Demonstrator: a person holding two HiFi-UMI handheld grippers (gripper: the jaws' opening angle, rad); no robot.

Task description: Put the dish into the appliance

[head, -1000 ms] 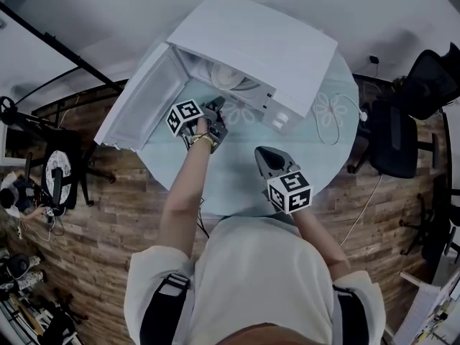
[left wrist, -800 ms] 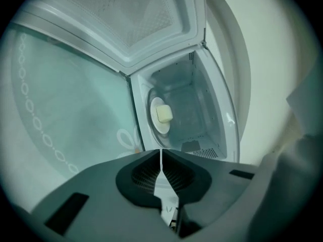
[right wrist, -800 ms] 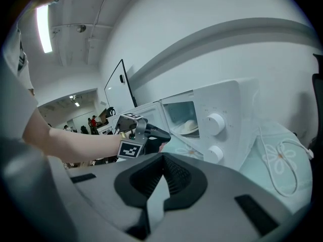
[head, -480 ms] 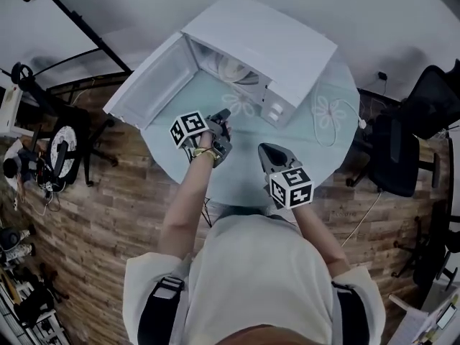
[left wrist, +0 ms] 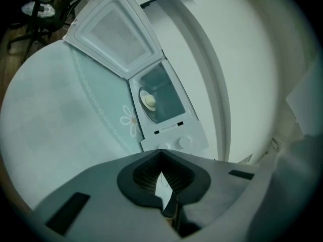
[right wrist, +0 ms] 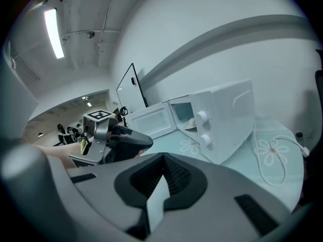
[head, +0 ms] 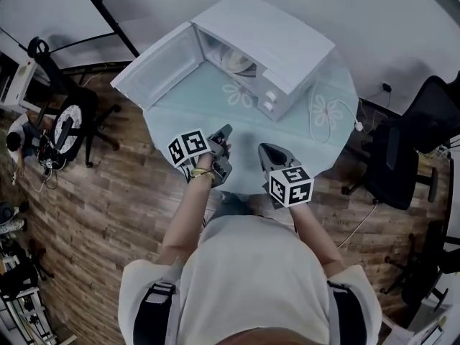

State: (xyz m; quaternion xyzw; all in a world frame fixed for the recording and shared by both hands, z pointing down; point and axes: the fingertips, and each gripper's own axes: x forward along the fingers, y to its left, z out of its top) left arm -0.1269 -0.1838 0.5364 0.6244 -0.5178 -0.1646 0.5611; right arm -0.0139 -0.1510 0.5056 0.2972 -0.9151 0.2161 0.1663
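Observation:
A white microwave (head: 284, 42) stands at the far side of a round table (head: 208, 110), its door (head: 162, 67) swung wide open to the left. A pale dish (head: 239, 61) sits inside the cavity; the left gripper view shows that dish (left wrist: 149, 101) on the turntable, and the right gripper view shows its edge (right wrist: 191, 122). My left gripper (head: 224, 132) hovers over the table's near part, well back from the opening, shut and empty. My right gripper (head: 265, 150) is beside it on the right, also shut with nothing in it.
A white power cable (head: 338, 121) loops over the flowered cloth right of the microwave. Black office chairs (head: 402, 157) stand right of the table. Another chair (head: 68, 131) and gear stand on the wooden floor to the left. People stand far off in the room.
My left gripper has pulled back from the microwave's opening toward the near table edge and its jaws have closed. The right gripper has hardly moved.

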